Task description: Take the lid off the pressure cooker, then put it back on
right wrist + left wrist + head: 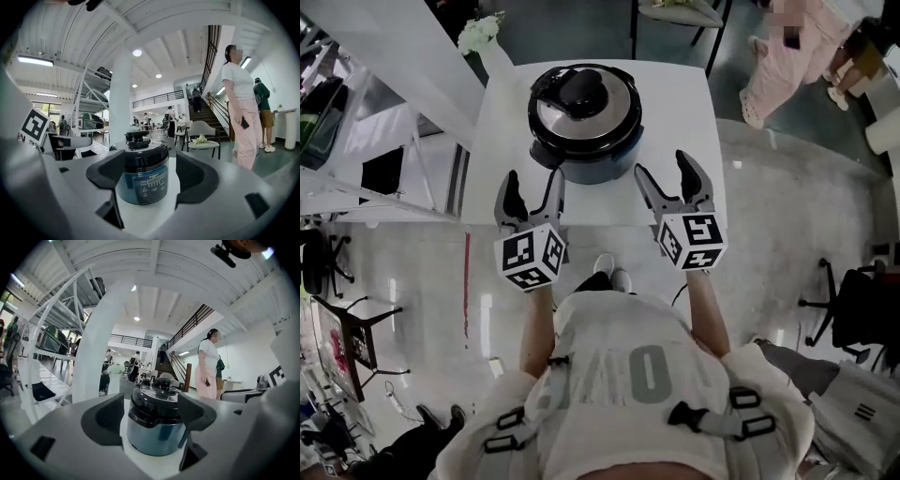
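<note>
A blue pressure cooker stands on a white table, its black and silver lid closed on top with a black knob. My left gripper hovers open near the table's front edge, to the cooker's front left. To the front right my right gripper is open too. Neither touches the cooker. In the left gripper view the cooker shows between the spread jaws with its lid on. The right gripper view frames the cooker, control panel facing me, and its lid.
A white shelf frame stands left of the table, with white flowers behind. A chair is at the far side. A person in pink stands at the back right. An office chair sits to the right.
</note>
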{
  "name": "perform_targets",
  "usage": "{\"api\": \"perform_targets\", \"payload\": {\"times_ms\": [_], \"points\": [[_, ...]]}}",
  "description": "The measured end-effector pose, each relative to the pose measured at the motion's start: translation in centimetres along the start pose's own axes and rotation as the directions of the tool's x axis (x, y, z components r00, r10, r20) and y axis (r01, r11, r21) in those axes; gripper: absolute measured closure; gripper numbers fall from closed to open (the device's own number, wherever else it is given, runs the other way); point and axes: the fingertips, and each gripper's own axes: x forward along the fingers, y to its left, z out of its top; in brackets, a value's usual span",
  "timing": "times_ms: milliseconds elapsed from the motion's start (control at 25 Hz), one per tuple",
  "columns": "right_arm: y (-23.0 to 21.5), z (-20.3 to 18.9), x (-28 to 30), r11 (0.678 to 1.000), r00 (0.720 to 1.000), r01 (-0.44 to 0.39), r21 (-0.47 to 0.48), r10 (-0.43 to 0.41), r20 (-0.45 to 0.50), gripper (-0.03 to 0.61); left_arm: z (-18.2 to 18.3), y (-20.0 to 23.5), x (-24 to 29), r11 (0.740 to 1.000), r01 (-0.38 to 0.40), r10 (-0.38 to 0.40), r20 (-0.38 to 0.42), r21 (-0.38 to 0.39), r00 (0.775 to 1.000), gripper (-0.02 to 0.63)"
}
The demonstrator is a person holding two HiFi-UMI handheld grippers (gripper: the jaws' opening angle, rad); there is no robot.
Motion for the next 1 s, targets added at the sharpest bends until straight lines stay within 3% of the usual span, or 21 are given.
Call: {"api": "perform_targets", "payload": {"times_ms": [440, 680, 1000], "points": [[-1.2, 2.6, 6.3, 0.999, 1.000, 0.013, -0.040, -0.012, 0.024, 0.247, 0.9, 4.4, 3.4, 0.999, -0.038, 0.038, -0.008, 0.017, 0.999, 0.275], [-3.5, 3.6, 7.9, 0.996, 0.999, -0.031, -0.079, 0.033, 0.033, 0.247, 0.3, 3.7, 4.3, 0.995, -0.094, 0.095, -0.026, 0.022, 0.995, 0.275], [-6.2, 4.8, 10.6, 0.982, 0.986, -0.160, -0.096, 0.163, 0.023, 0.247, 3.0, 1.6, 6.0, 0.981, -0.193, 0.192, 0.052, 0.000, 0.980, 0.274]]}}
